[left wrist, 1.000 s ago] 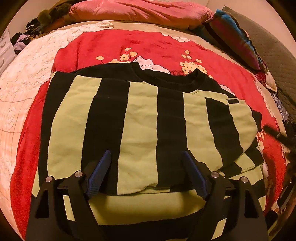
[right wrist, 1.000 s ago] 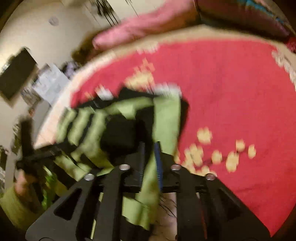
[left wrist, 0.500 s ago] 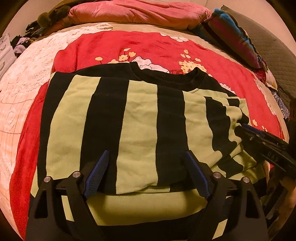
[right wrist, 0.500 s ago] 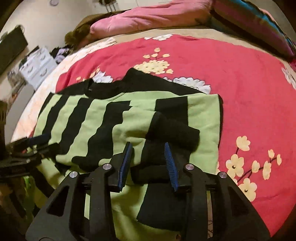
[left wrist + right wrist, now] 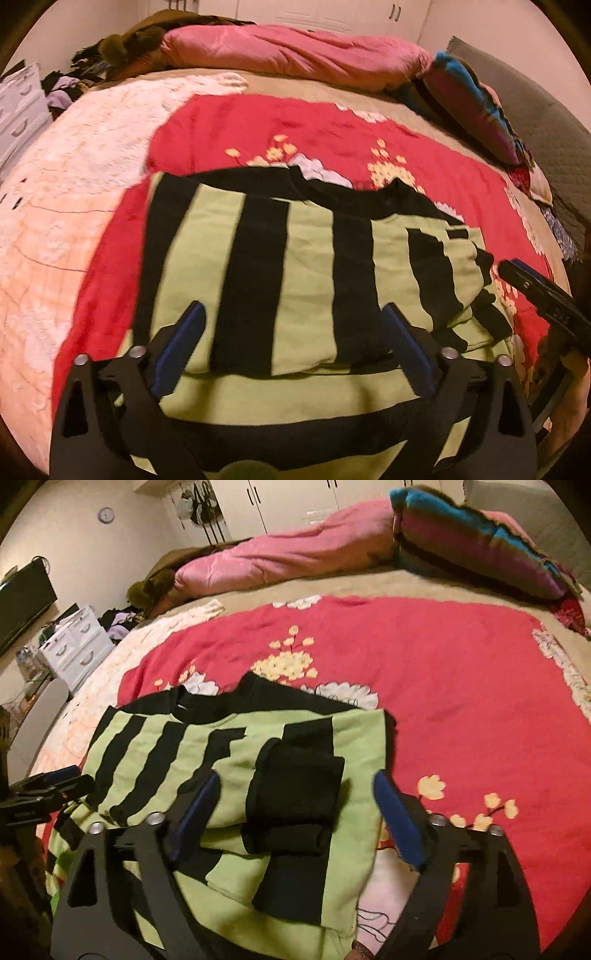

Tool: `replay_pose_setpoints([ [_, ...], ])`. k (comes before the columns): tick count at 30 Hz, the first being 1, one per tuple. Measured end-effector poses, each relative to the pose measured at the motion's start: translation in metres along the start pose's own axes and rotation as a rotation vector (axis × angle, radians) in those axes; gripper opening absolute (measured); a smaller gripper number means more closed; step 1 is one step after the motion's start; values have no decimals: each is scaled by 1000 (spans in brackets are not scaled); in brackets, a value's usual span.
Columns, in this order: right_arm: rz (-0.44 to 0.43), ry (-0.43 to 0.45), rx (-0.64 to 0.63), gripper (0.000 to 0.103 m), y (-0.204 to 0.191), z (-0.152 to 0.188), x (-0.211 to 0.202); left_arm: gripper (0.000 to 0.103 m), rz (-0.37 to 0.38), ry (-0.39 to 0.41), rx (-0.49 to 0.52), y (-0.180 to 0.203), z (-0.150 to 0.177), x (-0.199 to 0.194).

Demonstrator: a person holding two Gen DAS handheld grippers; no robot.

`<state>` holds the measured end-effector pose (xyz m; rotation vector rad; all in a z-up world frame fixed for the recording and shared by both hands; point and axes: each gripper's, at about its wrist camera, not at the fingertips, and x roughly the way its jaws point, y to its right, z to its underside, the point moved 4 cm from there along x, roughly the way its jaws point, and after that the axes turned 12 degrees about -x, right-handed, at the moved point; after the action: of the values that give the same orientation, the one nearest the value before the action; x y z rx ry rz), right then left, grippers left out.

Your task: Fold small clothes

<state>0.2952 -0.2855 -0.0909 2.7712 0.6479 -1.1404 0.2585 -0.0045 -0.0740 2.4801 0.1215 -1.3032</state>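
Green-and-black striped sweater [image 5: 295,280] lies flat, sleeve folded across.

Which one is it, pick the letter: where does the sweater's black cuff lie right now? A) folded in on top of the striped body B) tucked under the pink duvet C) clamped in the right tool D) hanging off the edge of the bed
A: in the right wrist view the black cuff lies folded across the green-and-black striped sweater, with nothing pinching it.
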Motion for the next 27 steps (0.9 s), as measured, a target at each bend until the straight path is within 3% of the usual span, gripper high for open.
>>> replay_pose_setpoints([
  [5,33,51,-42,94,-9,-3,-19,99,-14,21,-6,-6,-3,-19],
  [12,78,71,-44,94,-15,-4,-34,99,-24,42,0,-9,-5,-39],
  [27,56,135,5,94,-34,-9,-85,99,-28,104,-4,-34,-4,-85],
])
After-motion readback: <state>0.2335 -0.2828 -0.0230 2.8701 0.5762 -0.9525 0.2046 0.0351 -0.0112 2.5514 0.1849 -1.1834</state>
